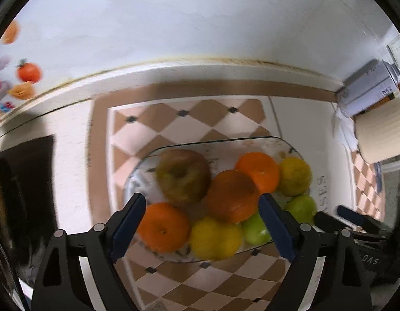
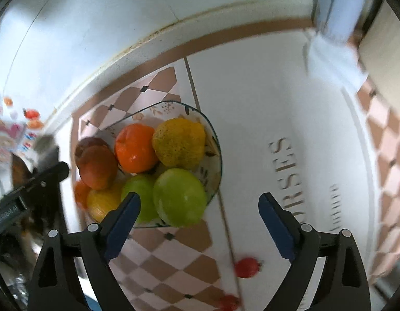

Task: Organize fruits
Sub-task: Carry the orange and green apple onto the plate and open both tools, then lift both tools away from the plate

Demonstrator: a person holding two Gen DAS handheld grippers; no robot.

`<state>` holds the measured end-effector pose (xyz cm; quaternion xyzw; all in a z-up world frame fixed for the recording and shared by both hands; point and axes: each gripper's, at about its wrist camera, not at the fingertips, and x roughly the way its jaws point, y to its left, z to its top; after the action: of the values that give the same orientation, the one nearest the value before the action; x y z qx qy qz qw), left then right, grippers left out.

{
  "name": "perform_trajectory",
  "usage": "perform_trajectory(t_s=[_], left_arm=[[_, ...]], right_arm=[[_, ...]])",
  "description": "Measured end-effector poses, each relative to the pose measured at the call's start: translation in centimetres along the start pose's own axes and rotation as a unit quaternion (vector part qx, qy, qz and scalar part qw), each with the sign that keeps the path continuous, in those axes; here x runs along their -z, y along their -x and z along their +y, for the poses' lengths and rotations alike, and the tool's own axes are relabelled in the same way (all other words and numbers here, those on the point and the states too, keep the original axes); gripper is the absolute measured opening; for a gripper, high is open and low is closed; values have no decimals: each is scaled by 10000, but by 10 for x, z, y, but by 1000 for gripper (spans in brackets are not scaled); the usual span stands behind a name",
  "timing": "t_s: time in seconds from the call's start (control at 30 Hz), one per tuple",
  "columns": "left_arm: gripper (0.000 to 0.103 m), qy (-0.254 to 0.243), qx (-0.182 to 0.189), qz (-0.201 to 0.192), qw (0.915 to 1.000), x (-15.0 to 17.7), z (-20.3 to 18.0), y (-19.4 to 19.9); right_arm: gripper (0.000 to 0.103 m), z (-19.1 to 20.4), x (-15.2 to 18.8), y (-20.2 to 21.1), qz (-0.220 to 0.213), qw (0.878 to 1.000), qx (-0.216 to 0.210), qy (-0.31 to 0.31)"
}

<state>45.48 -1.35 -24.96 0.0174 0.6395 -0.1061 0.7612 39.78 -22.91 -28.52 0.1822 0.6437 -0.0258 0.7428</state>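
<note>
Fruit plate (image 1: 290,142): beneath left claw (image 1: 202,202), left of right claw (image 2: 197,202).
Claws: both spread apart, empty.
Pose: both point steeply down at worktop (image 2: 252,129).

A glass plate (image 1: 285,140) holds the fruit. Oranges (image 1: 162,226), lemons (image 1: 294,176), green apples (image 2: 180,200) and a brown apple (image 1: 183,175) sit close together, touching.

A bench (image 1: 174,127) is covered by a brown-and-white chequered cloth; a plain white wall (image 1: 187,20) is seen behind it, softly lit.
</note>
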Motion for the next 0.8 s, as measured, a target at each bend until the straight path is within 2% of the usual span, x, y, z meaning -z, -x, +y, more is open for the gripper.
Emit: perform_trajectory(t_s=[0.23, 0.47, 0.8], left_arm=[[89, 356, -534, -176, 9978, 42, 20, 13], [89, 462, -589, -291, 9968, 78, 21, 33], [89, 438, -607, -805, 9939, 121, 0, 96]], right_arm=[[96, 25, 23, 27, -279, 9966, 544, 550], [96, 37, 48, 57, -501, 9928, 681, 849], [96, 45, 95, 126, -1060, 9850, 695, 1167]])
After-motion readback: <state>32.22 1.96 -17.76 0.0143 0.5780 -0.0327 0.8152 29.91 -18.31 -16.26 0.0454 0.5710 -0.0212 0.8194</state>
